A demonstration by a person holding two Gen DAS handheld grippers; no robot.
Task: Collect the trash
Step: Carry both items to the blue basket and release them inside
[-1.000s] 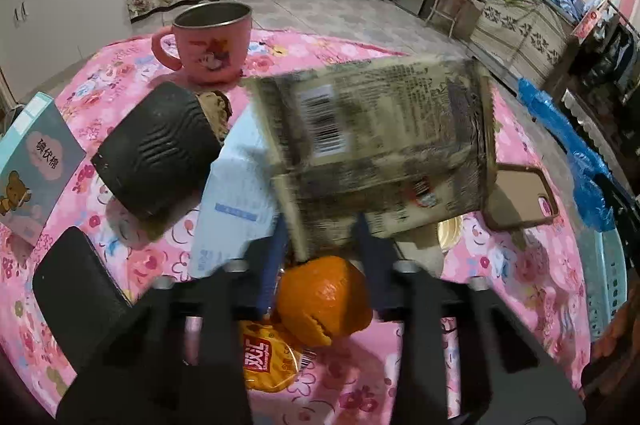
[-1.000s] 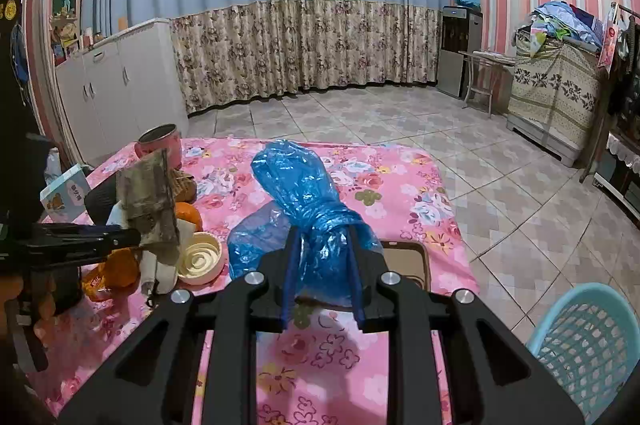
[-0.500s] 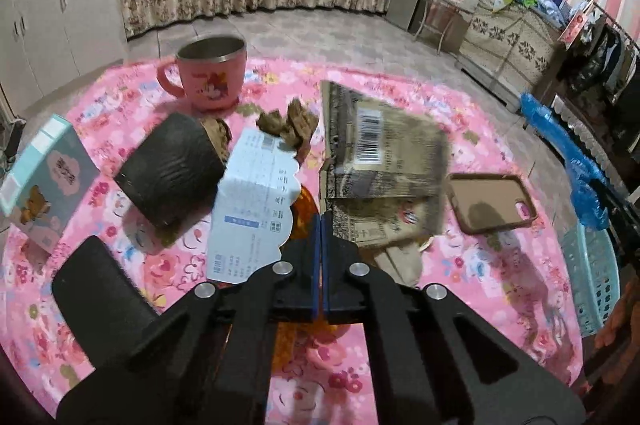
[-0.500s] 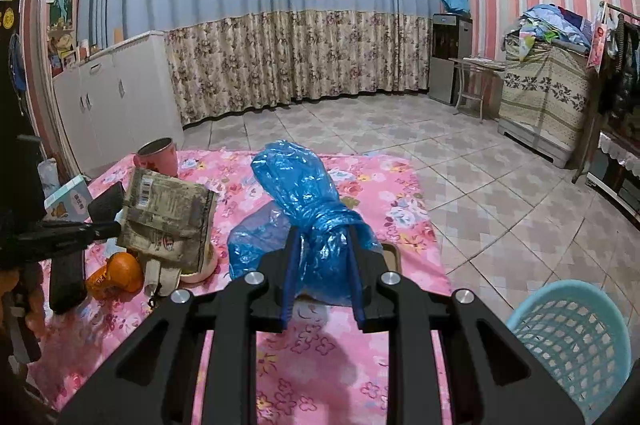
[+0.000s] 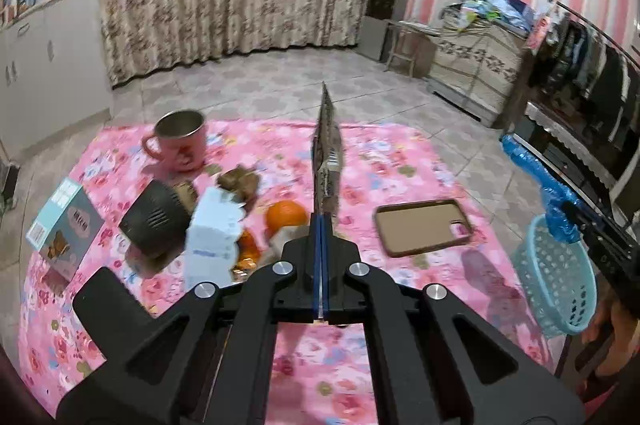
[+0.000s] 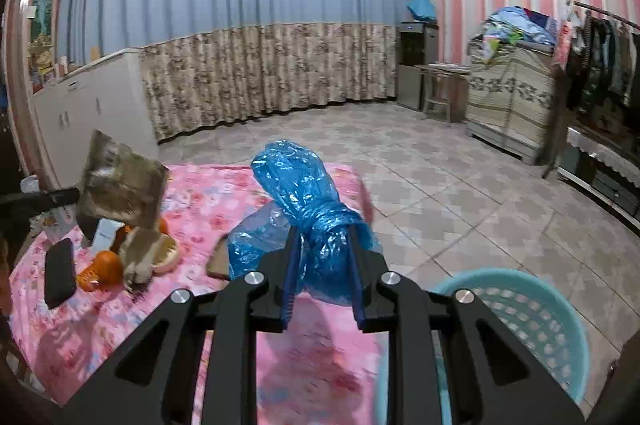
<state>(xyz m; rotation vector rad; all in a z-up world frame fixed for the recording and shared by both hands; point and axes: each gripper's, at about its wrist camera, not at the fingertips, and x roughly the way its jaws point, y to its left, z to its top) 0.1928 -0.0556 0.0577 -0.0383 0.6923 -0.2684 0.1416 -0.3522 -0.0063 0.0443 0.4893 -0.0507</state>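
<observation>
Beside table (image 6: 320, 377), blue basket (image 6: 532, 321) looks empty, partly hidden

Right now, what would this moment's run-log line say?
left hand-held gripper: shut on flat brown printed wrapper, lifted | right hand-held gripper: shut on crumpled blue plastic bag | light blue plastic basket: beside table

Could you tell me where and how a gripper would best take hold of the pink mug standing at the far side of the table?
Grip the pink mug by its rim wall, from above: it stands upright with its mouth open, so one finger can go inside and one outside. The handle on its left is small and curved, probably a less certain hold.
</observation>
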